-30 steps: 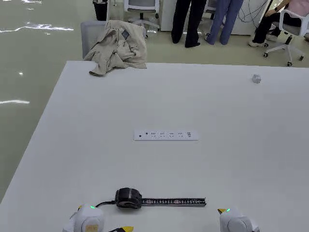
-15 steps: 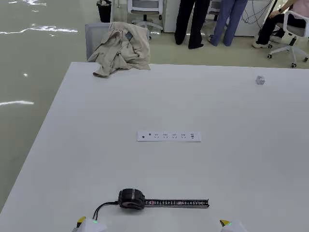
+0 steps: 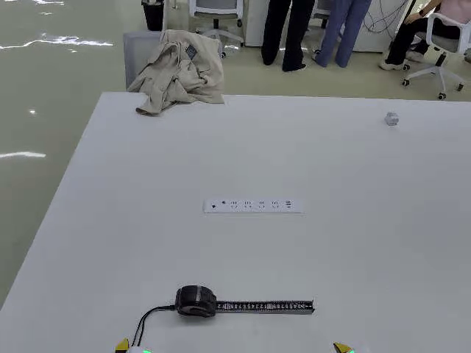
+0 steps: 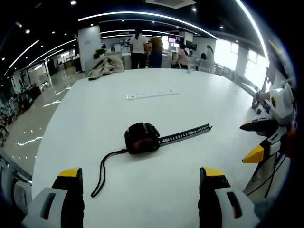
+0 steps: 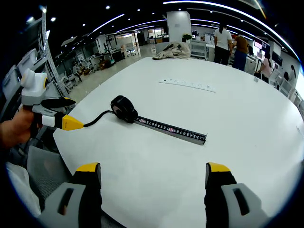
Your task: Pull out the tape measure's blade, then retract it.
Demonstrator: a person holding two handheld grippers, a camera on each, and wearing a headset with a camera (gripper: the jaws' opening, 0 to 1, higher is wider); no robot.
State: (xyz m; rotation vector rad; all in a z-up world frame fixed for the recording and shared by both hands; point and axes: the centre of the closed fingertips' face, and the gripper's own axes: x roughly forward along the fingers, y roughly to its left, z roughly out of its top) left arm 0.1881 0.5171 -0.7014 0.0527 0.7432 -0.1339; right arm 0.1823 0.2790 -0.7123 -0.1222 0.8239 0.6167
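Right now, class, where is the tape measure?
In the head view the tape measure lies near the front edge of the table, left of centre, its blade out to the right, nearer than the power strip.

text: none legible | blade [image 3: 266,306]: printed scale marks, digits too small to read

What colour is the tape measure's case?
The tape measure's case is black, clearest in the left gripper view.
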